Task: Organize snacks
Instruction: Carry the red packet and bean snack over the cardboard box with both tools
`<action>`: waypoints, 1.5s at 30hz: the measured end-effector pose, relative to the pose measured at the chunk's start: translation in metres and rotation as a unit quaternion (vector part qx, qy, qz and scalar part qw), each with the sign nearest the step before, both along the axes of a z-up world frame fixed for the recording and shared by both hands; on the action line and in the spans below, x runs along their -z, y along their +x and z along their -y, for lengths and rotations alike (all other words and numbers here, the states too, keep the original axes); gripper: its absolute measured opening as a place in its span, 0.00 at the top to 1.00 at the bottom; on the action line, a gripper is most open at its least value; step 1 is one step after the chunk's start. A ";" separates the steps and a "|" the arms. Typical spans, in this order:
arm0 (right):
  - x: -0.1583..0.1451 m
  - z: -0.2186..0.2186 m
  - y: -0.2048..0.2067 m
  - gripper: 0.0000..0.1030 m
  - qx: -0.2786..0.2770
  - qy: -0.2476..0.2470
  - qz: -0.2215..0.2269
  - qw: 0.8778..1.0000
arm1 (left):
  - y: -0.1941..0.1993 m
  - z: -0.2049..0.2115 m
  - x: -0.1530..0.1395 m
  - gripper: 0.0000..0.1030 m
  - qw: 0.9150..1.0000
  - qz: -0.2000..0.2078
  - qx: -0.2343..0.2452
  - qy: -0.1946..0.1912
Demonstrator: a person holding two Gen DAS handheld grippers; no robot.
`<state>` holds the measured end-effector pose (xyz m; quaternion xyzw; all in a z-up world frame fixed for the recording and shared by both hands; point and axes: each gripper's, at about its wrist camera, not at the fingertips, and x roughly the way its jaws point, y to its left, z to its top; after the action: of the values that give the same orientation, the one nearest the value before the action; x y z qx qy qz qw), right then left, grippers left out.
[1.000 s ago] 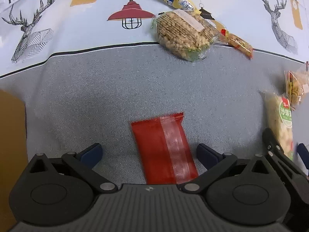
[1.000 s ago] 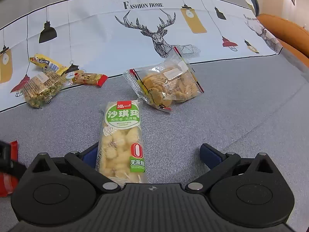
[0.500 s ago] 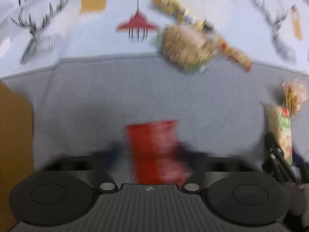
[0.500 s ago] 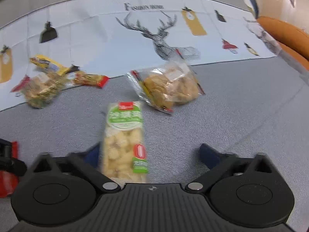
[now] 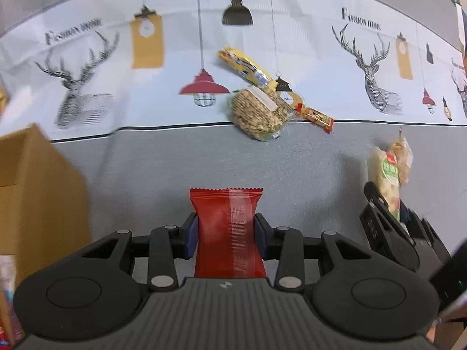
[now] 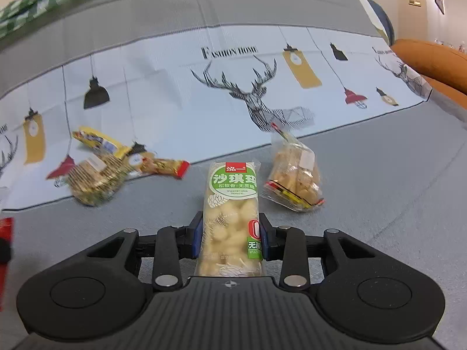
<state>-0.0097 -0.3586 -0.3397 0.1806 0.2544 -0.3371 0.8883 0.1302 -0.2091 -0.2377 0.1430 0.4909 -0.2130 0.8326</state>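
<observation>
Gripped across the narrow sides for a steady carry: red packet (image 5: 229, 230) pinched in the left gripper (image 5: 226, 234), long axis toward 12 o'clock, lifted off the grey cloth (image 5: 175, 160). Right gripper (image 6: 230, 236), jaws closing onto green-label snack bar (image 6: 232, 218), likewise at 12. Cardboard box (image 5: 38, 192) waiting at 9.

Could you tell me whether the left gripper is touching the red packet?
Touching. The left wrist view shows the left gripper with both blue pads pressed against the sides of the red packet, which stands between the jaws.

Black grippers (image 5: 226, 233), blue pads (image 5: 191, 233)
</observation>
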 end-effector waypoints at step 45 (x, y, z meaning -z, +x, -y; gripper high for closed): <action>-0.237 -0.338 -0.276 0.63 -0.304 -0.051 0.077 0.948 | -0.291 -0.359 -0.150 0.58 0.986 0.130 -0.093 -0.045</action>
<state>-0.2860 -0.0206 -0.1026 0.0741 0.2105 -0.0486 0.9736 -0.1604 0.1504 -0.0879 0.0854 0.3792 -0.1363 0.9112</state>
